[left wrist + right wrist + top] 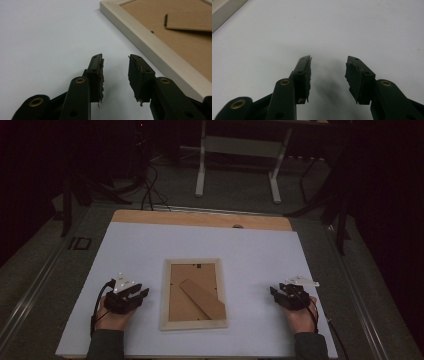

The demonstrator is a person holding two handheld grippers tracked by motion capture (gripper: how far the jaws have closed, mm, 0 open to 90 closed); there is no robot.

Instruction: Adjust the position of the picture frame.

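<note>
From the high view, your left gripper and right gripper rest on the white table cover on either side of the picture frame, which lies face down at the middle of the table, near your edge; that flanking stance reads as a ready position, each tool within easy reach of a long side. The frame is pale, unfinished-looking wood around a brown fibreboard backing, and a flat stand leg of the same board lies diagonally across it (face down is likely so the back can be worked on). In the left gripper view, your jaws stand moderately apart with nothing between them, their black pads ragged and frayed at the edges; the frame's squared wooden rail runs just beside the tool on the right, apart from it, with the matte backing beyond. In the right gripper view, your jaws are likewise parted and empty over the smooth white cover, pads equally worn, and a corner of the frame sits well off at the upper left.
</note>
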